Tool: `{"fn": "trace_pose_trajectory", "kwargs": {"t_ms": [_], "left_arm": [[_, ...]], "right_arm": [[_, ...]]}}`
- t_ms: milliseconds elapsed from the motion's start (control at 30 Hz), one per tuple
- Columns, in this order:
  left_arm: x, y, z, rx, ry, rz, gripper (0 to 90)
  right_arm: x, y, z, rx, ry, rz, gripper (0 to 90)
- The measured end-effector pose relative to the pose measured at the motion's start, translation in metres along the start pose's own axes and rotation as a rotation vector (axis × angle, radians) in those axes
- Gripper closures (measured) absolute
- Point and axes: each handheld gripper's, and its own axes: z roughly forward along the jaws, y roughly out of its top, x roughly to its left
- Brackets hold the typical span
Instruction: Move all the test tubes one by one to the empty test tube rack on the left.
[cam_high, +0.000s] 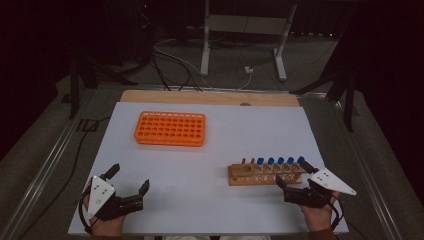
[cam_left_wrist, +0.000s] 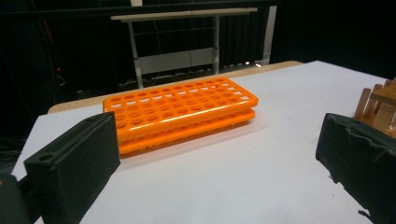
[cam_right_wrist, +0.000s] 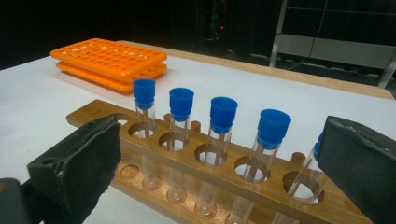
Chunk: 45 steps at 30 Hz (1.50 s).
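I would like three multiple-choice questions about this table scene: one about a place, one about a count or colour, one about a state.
1. Where does the flat orange plastic rack lie?
A. far left part of the white table top
B. on the wooden rack
C. between the right gripper's jaws

2. How many blue-capped glass tubes stand in the wooden tube rack?
A. two
B. five
C. nine

3. How are the jaws of the left gripper?
A. shut on a tube
B. shut on nothing
C. open, holding nothing

Answers:
1 A: the high view shows it far and left, apart from the wooden rack.
2 B: five blue caps show in a row.
3 C: white table shows between its jaws.
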Motion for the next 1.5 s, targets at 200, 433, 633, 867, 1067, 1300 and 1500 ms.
{"fn": "trace_pose_trajectory", "kwargs": {"t_ms": [200, 433, 633, 867, 1067, 1300, 1500], "left_arm": [[0.003, -0.002, 0.000, -0.008, 0.015, -0.009, 0.7], [0.005, -0.003, 0.001, 0.015, 0.031, -0.036, 0.8], [0.006, 0.000, -0.002, 0.003, 0.072, -0.049, 1.1], [0.007, -0.001, -0.003, 0.004, 0.085, -0.065, 1.1], [0.006, -0.001, -0.004, -0.005, 0.089, -0.080, 1.1], [0.008, -0.001, -0.006, -0.009, 0.104, -0.093, 1.1], [0.010, -0.002, -0.006, 0.001, 0.108, -0.101, 1.1]], "right_arm": [[-0.003, 0.008, -0.005, -0.013, 0.001, 0.016, 0.0], [-0.013, 0.022, -0.007, -0.043, 0.038, 0.048, 0.0], [-0.030, 0.033, -0.005, -0.032, 0.027, 0.055, 0.0], [-0.043, 0.035, 0.004, -0.021, -0.010, 0.081, 2.0], [-0.049, 0.032, 0.007, 0.006, -0.026, 0.108, 6.7], [-0.059, 0.030, 0.000, 0.001, -0.040, 0.142, 17.4], [-0.061, 0.026, 0.002, 0.020, -0.048, 0.135, 42.2]]}}
